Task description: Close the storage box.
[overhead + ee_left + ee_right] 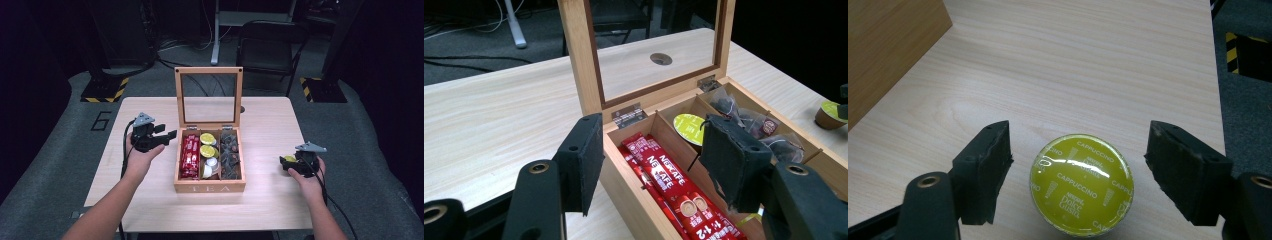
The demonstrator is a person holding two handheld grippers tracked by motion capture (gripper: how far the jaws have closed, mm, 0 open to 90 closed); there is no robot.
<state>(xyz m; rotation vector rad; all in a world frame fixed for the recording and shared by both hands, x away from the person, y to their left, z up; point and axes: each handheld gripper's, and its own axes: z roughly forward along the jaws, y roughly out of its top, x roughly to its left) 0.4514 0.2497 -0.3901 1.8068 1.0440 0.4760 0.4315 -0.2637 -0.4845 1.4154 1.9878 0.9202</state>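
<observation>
Capsule (1081, 184) with a yellow-green Cappuccino lid is sitting upright on the desk (1088, 65), between the spread jaws of the right tongs (1088, 172) and touching neither, well to the right of the wooden tea box (210, 187). The left tongs (651, 160) are hanging open and empty over the box's left edge, above the red Nescafe sticks (664, 185), with the glass lid (209, 95) standing upright behind.
</observation>
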